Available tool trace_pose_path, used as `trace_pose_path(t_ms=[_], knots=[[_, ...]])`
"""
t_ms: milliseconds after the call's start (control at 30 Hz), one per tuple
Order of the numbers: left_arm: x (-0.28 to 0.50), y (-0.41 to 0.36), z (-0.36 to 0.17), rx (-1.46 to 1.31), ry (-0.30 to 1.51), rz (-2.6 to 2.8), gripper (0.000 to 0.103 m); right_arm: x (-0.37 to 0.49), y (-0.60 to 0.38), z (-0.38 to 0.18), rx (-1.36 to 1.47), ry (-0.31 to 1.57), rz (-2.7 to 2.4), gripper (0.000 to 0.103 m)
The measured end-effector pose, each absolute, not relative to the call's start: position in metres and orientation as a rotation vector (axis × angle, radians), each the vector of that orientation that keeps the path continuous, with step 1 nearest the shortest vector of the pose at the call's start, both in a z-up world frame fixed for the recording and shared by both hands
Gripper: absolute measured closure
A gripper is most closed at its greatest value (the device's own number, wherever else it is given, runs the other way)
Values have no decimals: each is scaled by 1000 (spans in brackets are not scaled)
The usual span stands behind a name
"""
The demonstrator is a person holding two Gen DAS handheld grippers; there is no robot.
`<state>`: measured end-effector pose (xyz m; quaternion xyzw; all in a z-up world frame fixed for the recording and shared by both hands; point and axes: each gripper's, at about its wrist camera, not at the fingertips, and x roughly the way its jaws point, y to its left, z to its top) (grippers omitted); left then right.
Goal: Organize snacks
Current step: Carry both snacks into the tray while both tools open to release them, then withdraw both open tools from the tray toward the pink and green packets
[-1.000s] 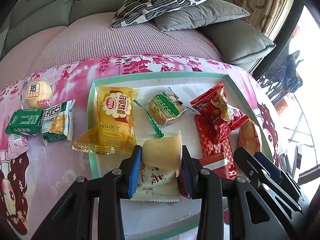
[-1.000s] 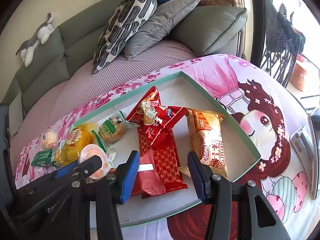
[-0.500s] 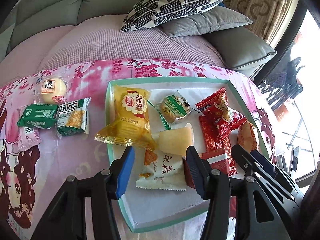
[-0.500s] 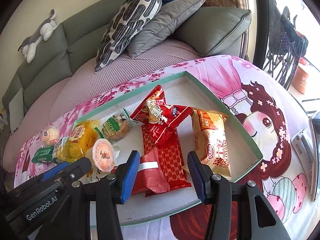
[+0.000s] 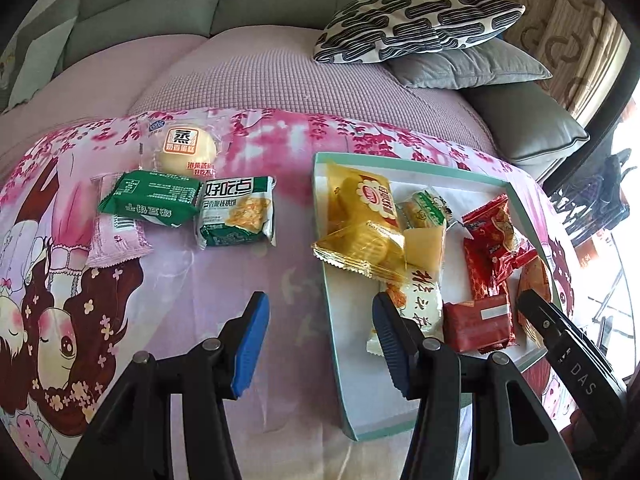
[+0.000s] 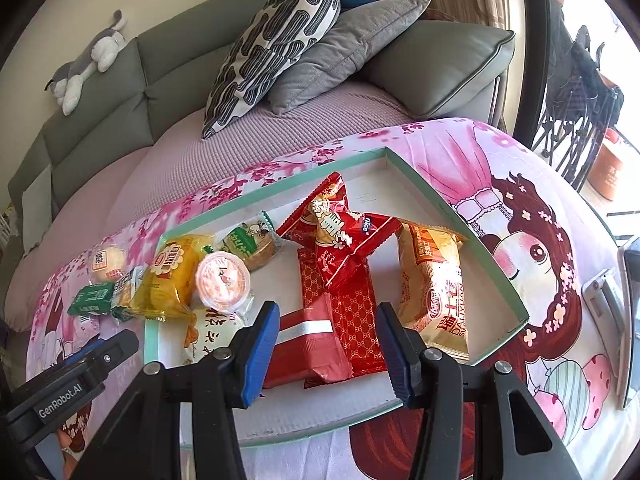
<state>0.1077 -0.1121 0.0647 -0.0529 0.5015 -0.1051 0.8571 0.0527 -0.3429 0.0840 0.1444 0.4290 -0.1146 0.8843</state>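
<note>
bright daylight enters from the blown-out window [image 5: 628,184] at the right edge of both views, glare on the shiny snack wrappers [image 6: 344,240], soft shadows, centre sharp, strong fisheye bending and black vignette at corners, no motion blur.

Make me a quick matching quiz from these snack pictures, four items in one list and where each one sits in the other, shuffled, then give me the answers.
Things:
1. jelly cup
2. round steamed cake
3. dark green packet
4. plush toy

Places:
A. on the tablecloth, lying over a pink packet
B. on top of the sofa back
C. inside the tray, beside the yellow bread pack
D. on the tablecloth, nearest the sofa

Pairs: 1-C, 2-D, 3-A, 4-B
</note>
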Motion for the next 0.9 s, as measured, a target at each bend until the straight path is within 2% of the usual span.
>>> trace_pose_path(t_ms=[100,133,167,200,267,367,633,700,767,900], knots=[[109,-111,60,-113,1063,-216,47,53,-341,83,288,897,-244,50],[110,-111,59,-112,1066,-213,42,54,-341,83,282,899,-246,49],[110,-111,58,-110,1067,-209,39,54,-341,83,279,901,-248,45],[110,-110,57,-108,1067,-204,34,55,-341,82,278,902,-249,36],[111,-110,55,-105,1067,-194,31,56,-340,81,268,905,-255,29],[113,-106,52,-103,1069,-167,21,57,-339,80,257,908,-256,24],[116,-92,47,-97,1049,-82,11,59,-334,77,228,910,-235,10],[116,-89,47,-103,1032,-64,7,60,-333,77,223,904,-232,0],[117,-86,47,-101,1020,-44,4,59,-332,78,219,896,-230,0],[117,-82,45,-100,1012,-30,3,58,-332,77,226,894,-223,0]])
